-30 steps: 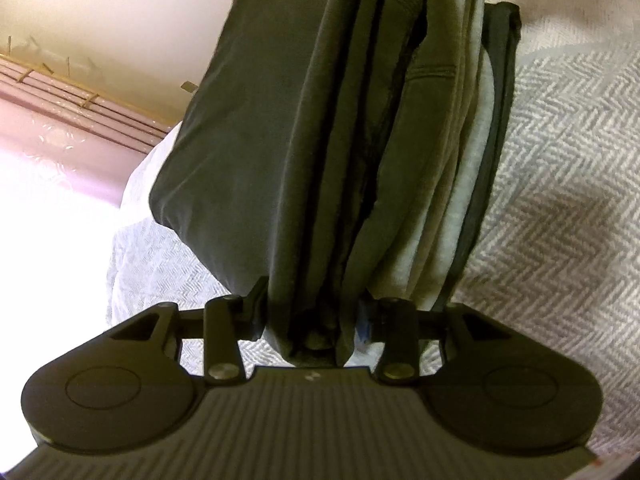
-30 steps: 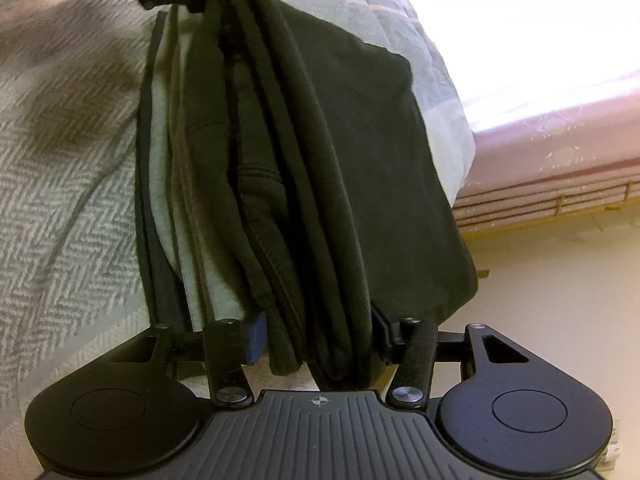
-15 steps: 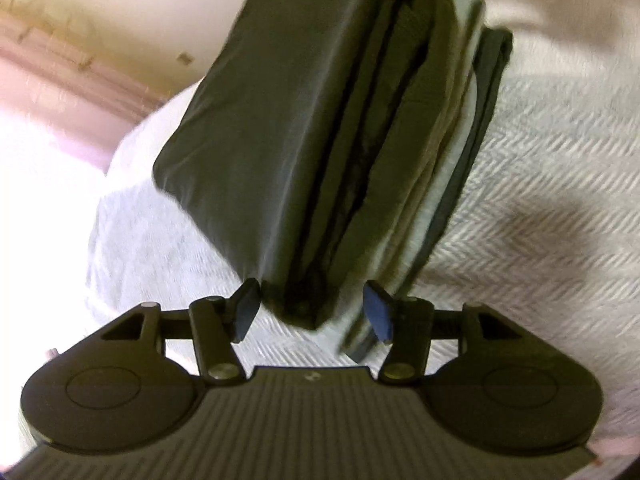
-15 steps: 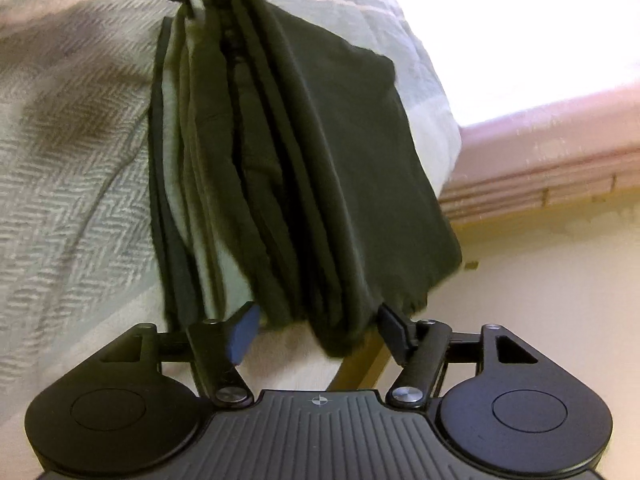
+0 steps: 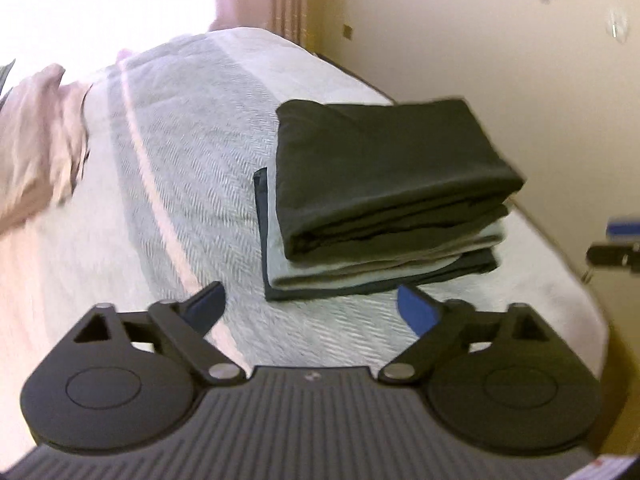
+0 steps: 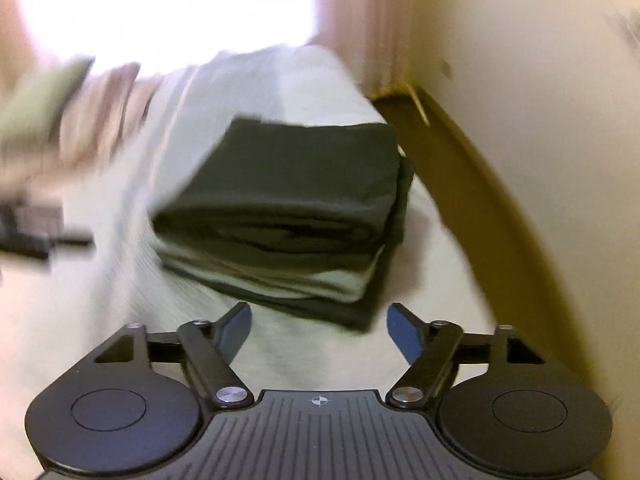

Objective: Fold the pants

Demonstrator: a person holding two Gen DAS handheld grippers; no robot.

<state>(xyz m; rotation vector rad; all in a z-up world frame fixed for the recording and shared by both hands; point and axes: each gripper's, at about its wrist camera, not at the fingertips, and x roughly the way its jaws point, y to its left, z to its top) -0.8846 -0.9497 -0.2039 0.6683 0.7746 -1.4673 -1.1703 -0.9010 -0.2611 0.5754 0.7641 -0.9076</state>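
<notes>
Pants (image 5: 384, 168) stacked near bed edge (image 5: 568, 280) — apparently overhanging.

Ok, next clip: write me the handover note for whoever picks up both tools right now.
Left tool: open, nothing between its fingers; they have just been opening.
Right tool: open and empty too, also just opened.
Dark folded pants: lying flat on top of a stack, over a light grey folded garment and a dark one at the bottom, near the bed's edge by the wall.
Done: pants folded and placed on the stack, both tools clear of them.
Left: nothing obvious on this pair; maybe square up the stack. A pinkish crumpled cloth lies farther up the bed.
</notes>
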